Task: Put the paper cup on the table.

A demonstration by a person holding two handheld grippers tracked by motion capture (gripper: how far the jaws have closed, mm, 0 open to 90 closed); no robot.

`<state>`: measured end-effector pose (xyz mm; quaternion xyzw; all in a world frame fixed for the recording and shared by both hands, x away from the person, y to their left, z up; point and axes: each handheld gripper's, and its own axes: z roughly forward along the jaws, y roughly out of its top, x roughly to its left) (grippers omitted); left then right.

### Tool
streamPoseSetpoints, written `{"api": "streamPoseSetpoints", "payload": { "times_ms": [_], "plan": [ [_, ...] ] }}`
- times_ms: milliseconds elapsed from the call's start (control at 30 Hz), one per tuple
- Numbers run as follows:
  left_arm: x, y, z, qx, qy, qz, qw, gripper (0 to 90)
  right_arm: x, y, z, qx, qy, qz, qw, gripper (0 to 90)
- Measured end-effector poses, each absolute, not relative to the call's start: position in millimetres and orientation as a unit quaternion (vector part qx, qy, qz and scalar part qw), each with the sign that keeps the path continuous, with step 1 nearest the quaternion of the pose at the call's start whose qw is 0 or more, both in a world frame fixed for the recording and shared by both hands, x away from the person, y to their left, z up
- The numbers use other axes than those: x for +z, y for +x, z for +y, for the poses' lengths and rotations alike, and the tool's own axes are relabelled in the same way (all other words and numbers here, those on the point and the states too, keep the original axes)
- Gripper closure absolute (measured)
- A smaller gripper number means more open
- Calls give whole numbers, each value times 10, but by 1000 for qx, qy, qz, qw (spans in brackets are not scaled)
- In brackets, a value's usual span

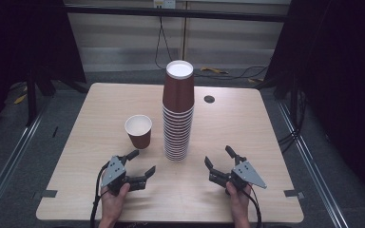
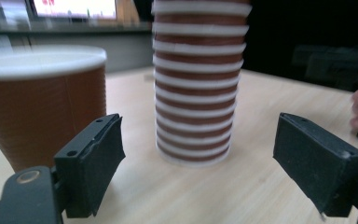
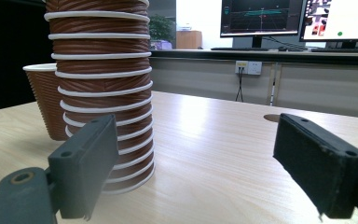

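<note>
The stack of cups (image 1: pixel 177 111) stands upside down near the middle of the surface (image 1: pixel 247 123), brown with white rims showing in rings up its side. A single cup (image 1: pixel 139 131) stands upright just to its left, apart from it. The left gripper (image 1: pixel 140 162) hovers low over the near edge, angled toward the gap between single cup and stack; its fingers (image 2: pixel 93 168) are spread wide with nothing between them. The right gripper (image 1: pixel 218 157) sits on the other side, near the stack's base, fingers (image 3: pixel 86 163) likewise wide apart and empty. A hand (image 1: pixel 114 197) holds each from below.
</note>
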<state>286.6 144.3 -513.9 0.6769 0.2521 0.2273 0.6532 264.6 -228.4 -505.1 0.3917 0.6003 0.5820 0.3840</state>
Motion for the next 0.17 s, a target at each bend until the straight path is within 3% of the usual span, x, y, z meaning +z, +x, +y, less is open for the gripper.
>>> {"api": "streamPoseSetpoints", "payload": {
  "times_ms": [167],
  "plan": [
    [-5150,2832,1441,238,663,258,661,154,-5050,2645,-2283,581,392,601,384,137]
  ]
}}
